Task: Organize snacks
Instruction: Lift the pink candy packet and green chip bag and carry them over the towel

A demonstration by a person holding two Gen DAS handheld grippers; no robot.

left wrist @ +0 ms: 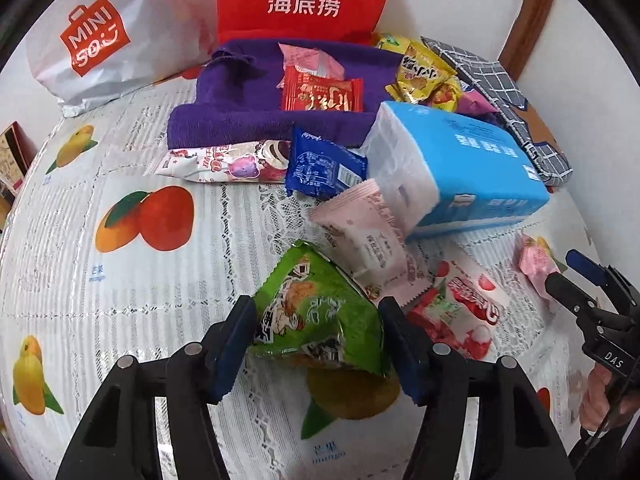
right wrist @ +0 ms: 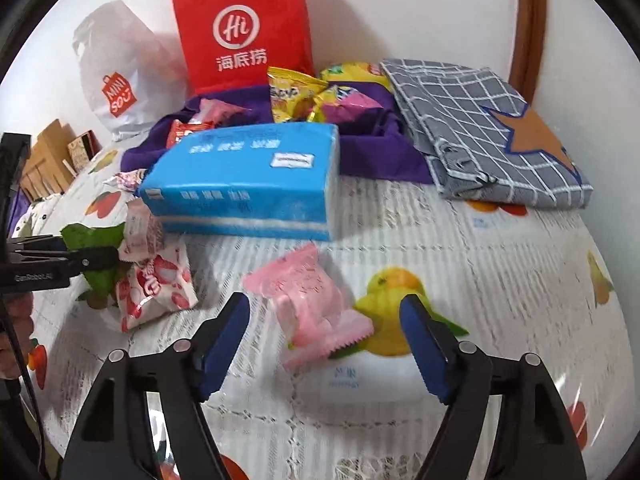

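A crumpled green snack bag (left wrist: 320, 312) sits between the blue pads of my left gripper (left wrist: 316, 340), and both pads press on its sides. The same green snack bag (right wrist: 96, 248) shows at the left gripper (right wrist: 80, 256) in the right wrist view. My right gripper (right wrist: 324, 336) stands open over the fruit-print tablecloth (right wrist: 480, 280). A pink wrapped snack (right wrist: 312, 300) lies on the cloth between its fingers, touching neither pad. A red-and-white lychee packet (left wrist: 468, 304) and a pale pink packet (left wrist: 368, 236) lie close behind the green bag.
A blue tissue pack (left wrist: 460, 164) stands mid-table. Behind it a purple towel (left wrist: 248, 92) carries red and pink packets, with yellow snacks (left wrist: 424, 72) beside. A red paper bag (left wrist: 304, 0) and a white bag (left wrist: 96, 40) lean on the wall. Checked cloth (right wrist: 480, 128) lies right.
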